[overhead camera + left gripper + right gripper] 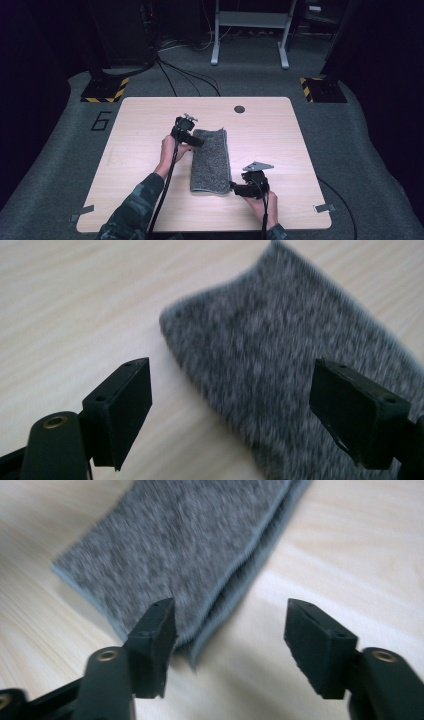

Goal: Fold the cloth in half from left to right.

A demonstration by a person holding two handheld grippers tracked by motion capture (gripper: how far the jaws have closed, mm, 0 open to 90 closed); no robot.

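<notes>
Lying folded between 2 hand-held grippers, grey towel (pixel 210 160), left hand-held gripper (pixel 192 140) and right hand-held gripper (pixel 236 189) both gaping, empty

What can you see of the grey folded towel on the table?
The grey fuzzy terry-cloth towel lies flat on the light wooden table, folded into a long narrow strip running away from the person. Stacked hemmed layers show along its right edge in the right gripper view. The left gripper sits open at its far left corner, the right gripper open at its near right corner; neither clamps it.

Grey carpet floor (pixel 350 135); dark room
</notes>
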